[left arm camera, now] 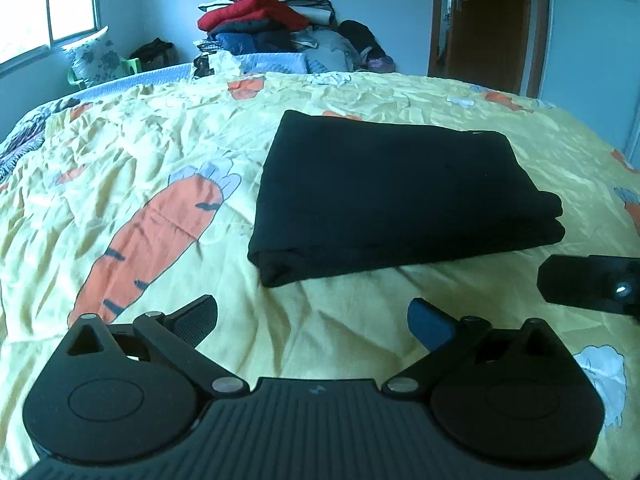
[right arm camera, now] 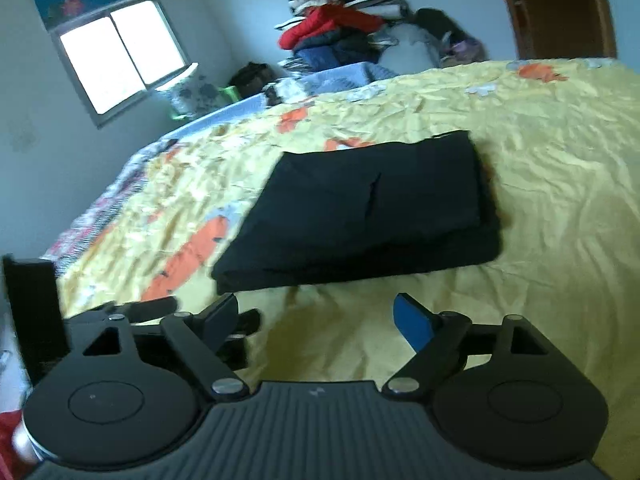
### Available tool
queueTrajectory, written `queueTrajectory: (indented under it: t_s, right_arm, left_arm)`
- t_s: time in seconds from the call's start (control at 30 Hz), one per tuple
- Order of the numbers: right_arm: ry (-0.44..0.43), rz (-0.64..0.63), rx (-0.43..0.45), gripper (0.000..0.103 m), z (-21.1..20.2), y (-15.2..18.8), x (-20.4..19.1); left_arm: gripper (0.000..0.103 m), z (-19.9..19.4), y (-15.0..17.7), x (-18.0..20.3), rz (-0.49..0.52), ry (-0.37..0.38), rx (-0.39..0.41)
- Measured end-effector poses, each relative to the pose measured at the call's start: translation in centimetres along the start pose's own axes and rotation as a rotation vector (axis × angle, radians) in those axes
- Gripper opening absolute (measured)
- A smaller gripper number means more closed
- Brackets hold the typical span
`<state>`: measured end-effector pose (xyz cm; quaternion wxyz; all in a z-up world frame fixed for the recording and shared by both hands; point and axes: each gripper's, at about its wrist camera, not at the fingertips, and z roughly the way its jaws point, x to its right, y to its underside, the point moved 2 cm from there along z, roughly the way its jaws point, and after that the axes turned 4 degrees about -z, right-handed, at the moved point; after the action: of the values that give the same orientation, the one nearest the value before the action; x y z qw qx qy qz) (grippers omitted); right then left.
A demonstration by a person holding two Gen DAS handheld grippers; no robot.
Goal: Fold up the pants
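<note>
On the bed, on its yellow carrot-print cover, the black pants lie folded into a thick stacked rectangle, so the folding looks done. The left tongs and right tongs sit just short of its near edge, fingers spread apart and gripping nothing, probably backed off to leave the stack undisturbed. Beyond are a clothes pile, a window and a wooden door.

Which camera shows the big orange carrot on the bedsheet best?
The left wrist view. The carrot lies whole and sharp there, left of the folded black pants. In the right wrist view the carrot is blurry, and the pants hide part of it.
</note>
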<state>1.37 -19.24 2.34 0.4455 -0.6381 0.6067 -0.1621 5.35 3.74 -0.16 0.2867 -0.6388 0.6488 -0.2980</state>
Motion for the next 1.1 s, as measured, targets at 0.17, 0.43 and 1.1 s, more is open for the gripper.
queueTrajectory:
  t_s: [0.17, 0.43, 1.1]
  right_arm:
    - [0.156, -0.076, 0.014, 0.085, 1.1, 1.5, -0.3]
    - [0.205, -0.098, 0.02, 0.085, 2.5, 3.2, -0.2]
    - [0.194, -0.124, 0.08, 0.086, 2.3, 3.5, 0.8]
  left_arm:
    - [0.103, 0.2, 0.5, -0.3, -0.003, -0.025, -0.001]
    - [0.103, 0.6, 1.3, -0.1, 0.01, -0.041, 0.004]
    - [0.102, -0.2, 0.6, -1.7, -0.042, -0.039, 0.089]
